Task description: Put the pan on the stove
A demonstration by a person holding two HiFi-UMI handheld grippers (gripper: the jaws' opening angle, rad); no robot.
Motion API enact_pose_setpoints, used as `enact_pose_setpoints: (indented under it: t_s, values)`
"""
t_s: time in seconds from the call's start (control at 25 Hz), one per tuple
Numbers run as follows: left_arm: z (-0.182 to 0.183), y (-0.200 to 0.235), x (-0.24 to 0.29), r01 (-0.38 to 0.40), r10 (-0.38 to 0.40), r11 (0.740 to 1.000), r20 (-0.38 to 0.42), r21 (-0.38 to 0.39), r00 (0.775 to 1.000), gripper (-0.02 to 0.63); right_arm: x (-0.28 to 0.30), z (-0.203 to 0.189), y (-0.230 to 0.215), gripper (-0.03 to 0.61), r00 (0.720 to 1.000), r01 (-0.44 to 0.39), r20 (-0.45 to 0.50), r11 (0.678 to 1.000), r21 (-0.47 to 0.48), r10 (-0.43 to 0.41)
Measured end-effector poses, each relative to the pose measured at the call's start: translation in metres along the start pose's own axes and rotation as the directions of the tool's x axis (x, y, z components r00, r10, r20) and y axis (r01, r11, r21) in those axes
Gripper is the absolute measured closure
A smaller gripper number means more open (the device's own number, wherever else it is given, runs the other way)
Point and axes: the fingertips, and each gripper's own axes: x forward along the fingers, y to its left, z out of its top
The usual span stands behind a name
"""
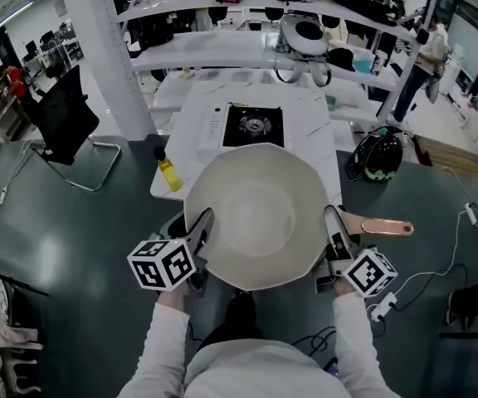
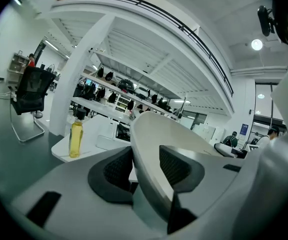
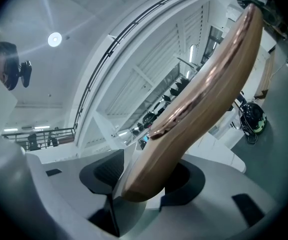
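Note:
A wide white pan [image 1: 260, 218] with a copper-brown handle [image 1: 384, 227] hangs in the air in front of the white table [image 1: 314, 114], carried between both grippers. My left gripper [image 1: 199, 232] is shut on the pan's left rim [image 2: 149, 149], which runs between its dark pads [image 2: 115, 169]. My right gripper [image 1: 335, 237] is shut on the handle [image 3: 204, 89] near where it joins the pan, the handle rising up and to the right between its jaws. The black stove [image 1: 254, 127] sits on the table beyond the pan, with nothing on its burner.
A bottle of yellow oil [image 1: 169, 172] stands at the table's near left corner. A black chair [image 1: 65, 114] is on the left. A dark helmet-like object [image 1: 382, 156] and cables lie on the floor to the right. Shelves with gear stand behind the table.

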Motion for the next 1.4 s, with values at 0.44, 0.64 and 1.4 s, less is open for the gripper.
enact_pose_setpoints:
  t_s: [0.44, 0.64, 1.4]
  values:
    - [0.048, 0.045, 0.103, 0.02, -0.02, 1.0, -0.022, -0.001, 1.0, 0.443, 0.107, 0.017, -0.04, 0.341, 1.0, 0.029, -0.001, 1.0, 0.009, -0.029]
    - [0.063, 0.061, 0.139, 0.032, -0.032, 0.999, -0.029, -0.002, 0.999, 0.443, 0.142, 0.023, -0.054, 0.342, 0.999, 0.04, 0.007, 0.999, 0.007, -0.04]
    - [0.102, 0.082, 0.238, 0.022, -0.022, 1.0, -0.024, 0.013, 0.999, 0.445, 0.233, 0.047, -0.112, 0.342, 0.999, 0.053, -0.011, 0.998, 0.044, -0.053]
